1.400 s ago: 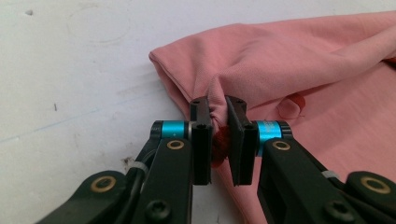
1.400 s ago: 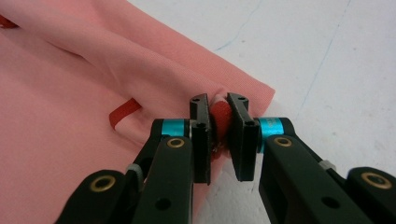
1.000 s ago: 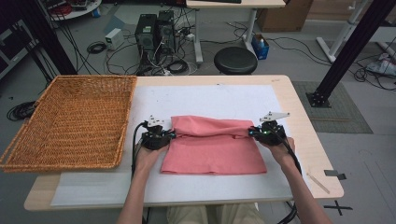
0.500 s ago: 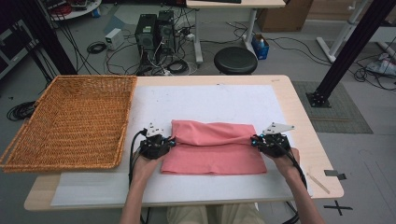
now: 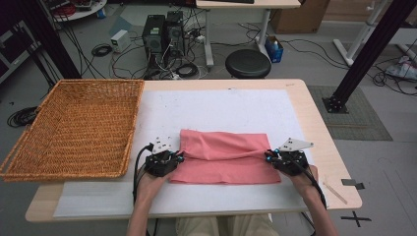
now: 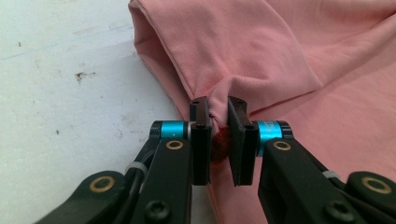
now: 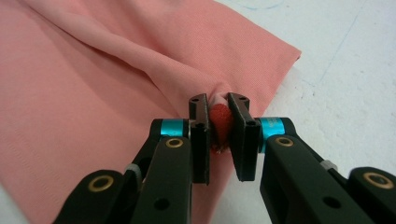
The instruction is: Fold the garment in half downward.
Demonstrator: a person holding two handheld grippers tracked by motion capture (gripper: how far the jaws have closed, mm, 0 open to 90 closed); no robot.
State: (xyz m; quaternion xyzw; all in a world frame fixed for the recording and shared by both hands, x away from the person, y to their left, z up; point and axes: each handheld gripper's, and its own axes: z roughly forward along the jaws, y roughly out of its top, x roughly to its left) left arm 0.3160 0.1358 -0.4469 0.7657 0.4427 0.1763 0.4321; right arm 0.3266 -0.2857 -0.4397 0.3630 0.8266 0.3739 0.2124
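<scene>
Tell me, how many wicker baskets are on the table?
1: the wicker basket lies at the table's left end, apart from the pink cloth.

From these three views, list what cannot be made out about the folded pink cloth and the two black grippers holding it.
- Pink cloth, high view: the layer count is hidden; the top fold covers what lies beneath.
- Left gripper, its own view: the pinched edge vanishes between the jaws, so its depth is unclear.
- Right gripper, its own view: likewise, with dark red material bunched in the gap.
- Woven wicker basket, high view: its left corner is cut off.
</scene>
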